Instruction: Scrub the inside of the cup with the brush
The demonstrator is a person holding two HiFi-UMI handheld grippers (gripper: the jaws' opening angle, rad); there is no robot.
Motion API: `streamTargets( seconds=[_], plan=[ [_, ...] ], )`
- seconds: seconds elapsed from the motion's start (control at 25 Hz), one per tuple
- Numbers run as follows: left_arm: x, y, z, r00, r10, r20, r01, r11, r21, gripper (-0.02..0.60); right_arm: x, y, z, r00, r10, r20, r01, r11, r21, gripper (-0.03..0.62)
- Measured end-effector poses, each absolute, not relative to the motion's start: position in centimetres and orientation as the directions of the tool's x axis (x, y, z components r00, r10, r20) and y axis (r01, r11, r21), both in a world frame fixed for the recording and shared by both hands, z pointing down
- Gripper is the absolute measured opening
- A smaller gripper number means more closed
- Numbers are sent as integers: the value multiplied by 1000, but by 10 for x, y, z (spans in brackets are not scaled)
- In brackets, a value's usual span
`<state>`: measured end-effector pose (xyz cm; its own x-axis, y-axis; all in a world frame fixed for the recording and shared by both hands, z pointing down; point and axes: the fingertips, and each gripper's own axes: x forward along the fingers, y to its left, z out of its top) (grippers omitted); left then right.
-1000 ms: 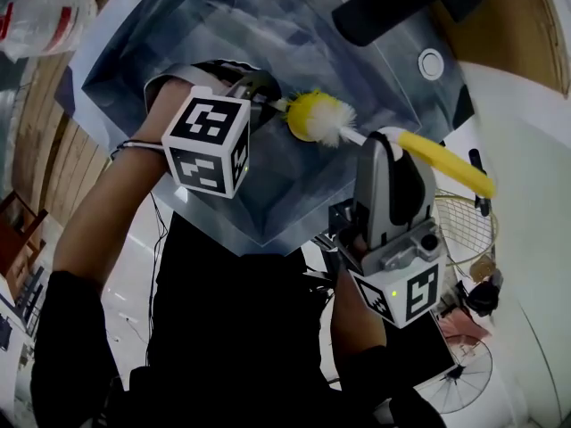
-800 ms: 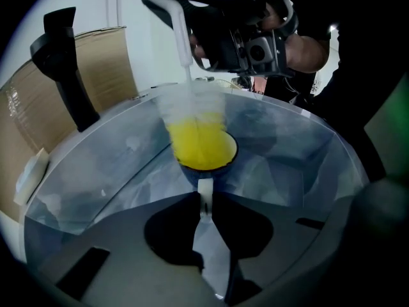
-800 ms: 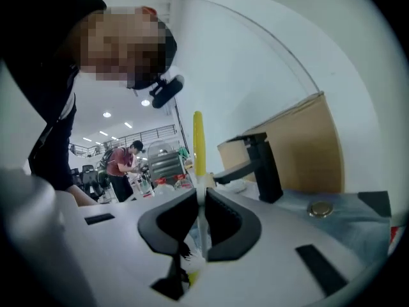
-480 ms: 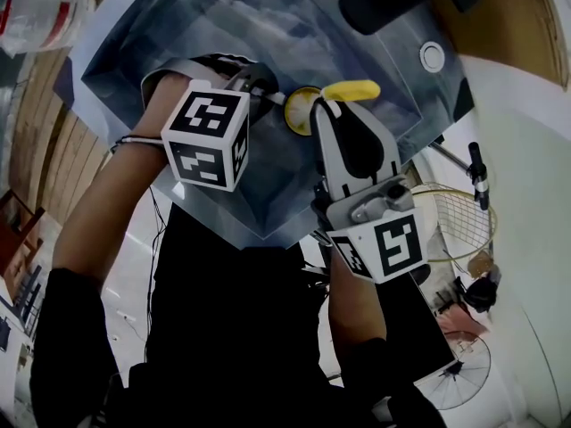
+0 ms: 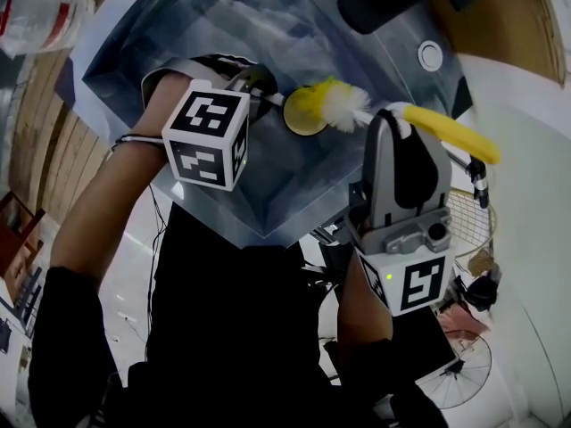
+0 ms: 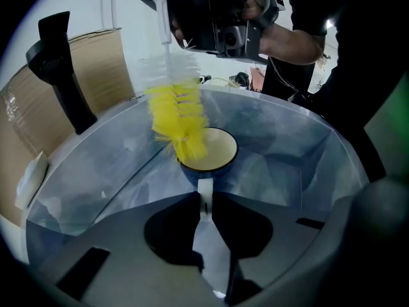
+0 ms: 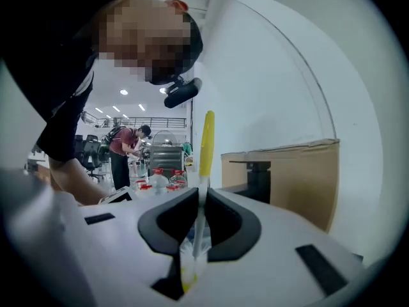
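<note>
Smooth, glossy cup [image 6: 216, 151]; brush [image 6: 177, 117] with fine plastic bristles; smooth translucent plastic tub [image 6: 287, 165]; matt brown cardboard [image 6: 102, 62].

The head view looked steeply down on the basin [image 5: 178, 43], the left gripper [image 5: 259, 92] and the right gripper [image 5: 393, 119]. The left gripper view sat low and close behind its jaws, facing the cup [image 6: 214, 149] and brush [image 6: 179, 117]; both views shared these. The right gripper view faced away from the basin, along the brush handle, into the room [image 7: 128, 146].
</note>
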<state>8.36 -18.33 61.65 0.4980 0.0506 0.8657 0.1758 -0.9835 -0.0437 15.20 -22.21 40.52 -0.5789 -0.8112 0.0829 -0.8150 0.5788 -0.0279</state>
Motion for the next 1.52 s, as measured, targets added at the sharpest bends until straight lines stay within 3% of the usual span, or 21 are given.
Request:
streamTargets(
  seconds=[0.44,0.88,1.24,1.52],
  plan=[
    [84,-183,617,498,62,865,179,-983,-33,71,121,-216,477,-618,-743,257,-777,626,-59,48],
    [86,-180,616,502,77,861,193,-981,-24,71,167,-199,409,-582,-791,188,-810,584,-51,49],
    [86,-182,617,499,62,865,168,-985,-26,71,146,-183,474,-616,-714,332,-781,607,-144,48],
    [85,-182,617,488,61,871,163,-986,-22,71,137,-189,468,-641,-702,311,-762,633,-141,48]
  ],
)
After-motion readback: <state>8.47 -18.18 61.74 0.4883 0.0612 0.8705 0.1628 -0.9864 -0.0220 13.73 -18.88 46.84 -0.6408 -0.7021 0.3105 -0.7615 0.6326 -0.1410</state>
